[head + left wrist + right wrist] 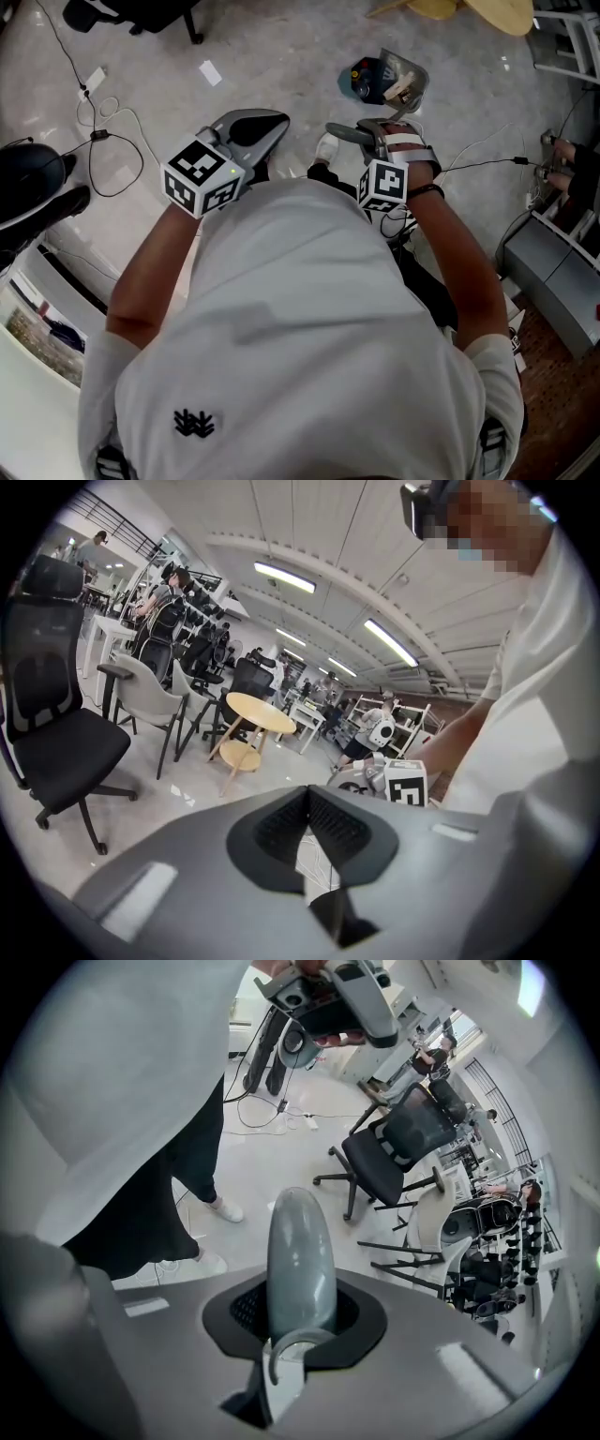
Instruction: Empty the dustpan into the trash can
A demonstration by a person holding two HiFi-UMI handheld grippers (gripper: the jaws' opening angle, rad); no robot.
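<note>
The right gripper (pixel 298 1305) clamps a grey handle (pixel 300 1241), seemingly the dustpan's, lying along its jaws with the rounded tip pointing away; only the head view shows a littered pan (pixel 394 79) on the floor (pixel 281 56) ahead, and the left gripper (pixel 307 806) has its jaws together, empty.

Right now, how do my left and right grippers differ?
The left gripper is shut on nothing; the right gripper is shut on a grey handle. The left gripper points out across the room, the right gripper toward the floor. Both hang close to the person's torso.
</note>
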